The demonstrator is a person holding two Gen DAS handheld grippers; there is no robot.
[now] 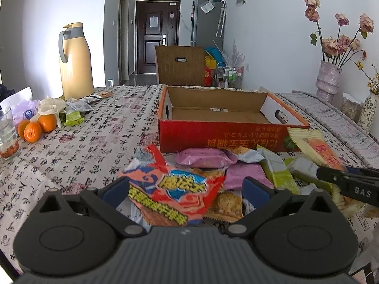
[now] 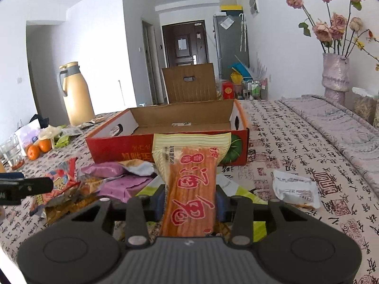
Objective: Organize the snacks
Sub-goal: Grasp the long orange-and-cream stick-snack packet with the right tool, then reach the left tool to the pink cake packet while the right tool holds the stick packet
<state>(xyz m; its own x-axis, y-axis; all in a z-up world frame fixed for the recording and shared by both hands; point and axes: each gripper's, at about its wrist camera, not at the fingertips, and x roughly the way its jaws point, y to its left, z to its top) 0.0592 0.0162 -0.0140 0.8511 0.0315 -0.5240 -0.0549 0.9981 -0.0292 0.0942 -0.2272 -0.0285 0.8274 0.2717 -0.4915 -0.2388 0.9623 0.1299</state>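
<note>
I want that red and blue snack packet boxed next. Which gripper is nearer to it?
Left. The left gripper has the red and blue packet between its open fingers. The right gripper is off to the packet's right, gripping an orange stick-snack packet.

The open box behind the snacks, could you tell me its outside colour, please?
Red with orange lettering; the box shows best in the right wrist view.

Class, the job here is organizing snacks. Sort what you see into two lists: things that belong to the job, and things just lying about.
Belongs to the job:
- orange snack packet, held in the right claw
- red cardboard box, open
- pile of snack packets
- left claw, open over the pile

Just lying about:
- thermos jug
- oranges
- vase of flowers
- glass
</note>
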